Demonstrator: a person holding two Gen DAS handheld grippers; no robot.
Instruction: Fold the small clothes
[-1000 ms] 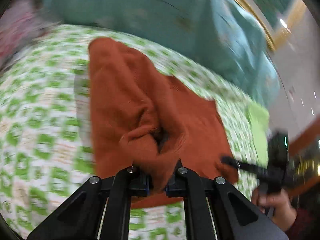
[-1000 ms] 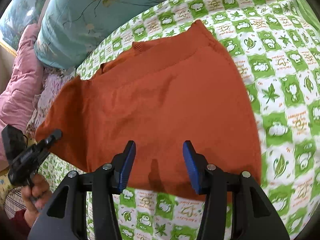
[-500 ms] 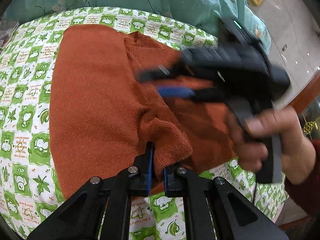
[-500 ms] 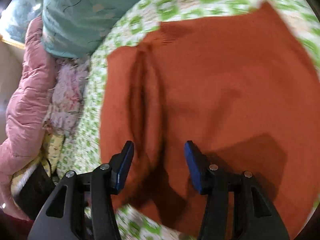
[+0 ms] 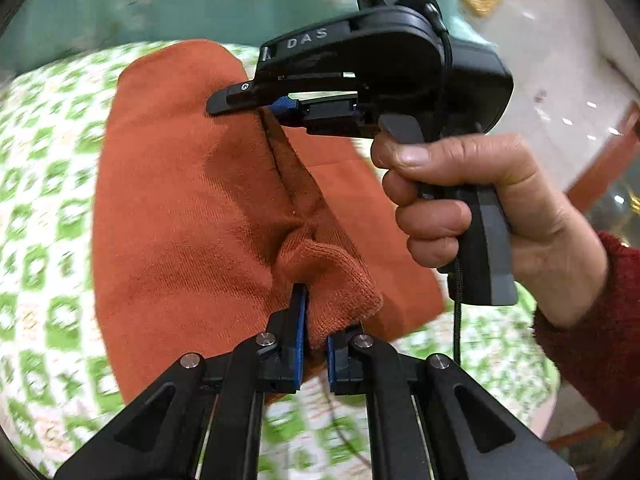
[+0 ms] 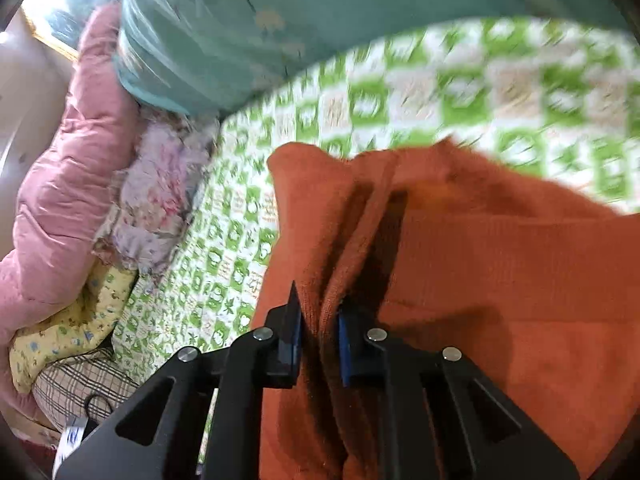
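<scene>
Bed far edge: teal pillow (image 6: 224, 32) stands along it, closing that side.
Bed left edge: pink quilt (image 6: 60, 184) and floral cloth (image 6: 160, 192) heaped there, with a yellow printed cloth (image 6: 68, 328) nearer.
Bed middle: orange sweater (image 5: 192, 208) covers it; right claw (image 5: 256, 106) and the hand (image 5: 480, 200) crowd its right part.
Open room: bare green-checked sheet (image 6: 460, 96) between sweater and pillow.

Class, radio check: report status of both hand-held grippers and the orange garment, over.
Left hand-held gripper shut on orange sweater. Right hand-held gripper just closed, pinching a raised fold. Sweater lies on green checked sheet. Nothing in the way.
</scene>
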